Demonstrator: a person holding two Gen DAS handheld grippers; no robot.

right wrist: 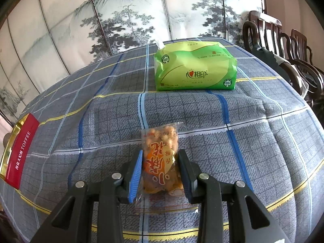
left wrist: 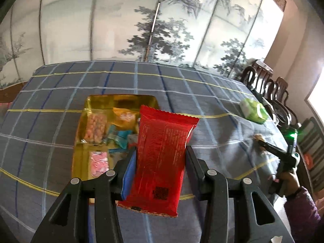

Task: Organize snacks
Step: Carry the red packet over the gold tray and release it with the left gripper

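My left gripper is shut on a red snack packet and holds it above the checked tablecloth, just right of the open gold box. The box holds several snack packets. My right gripper is shut on a clear packet of small fried snacks that lies on the cloth. The same box shows at the left edge of the right wrist view as a red side marked TOFFEE. The right gripper also shows far right in the left wrist view.
A green tissue pack stands on the table beyond the right gripper; it also shows in the left wrist view. Dark wooden chairs line the table's right side. A painted folding screen stands behind the table.
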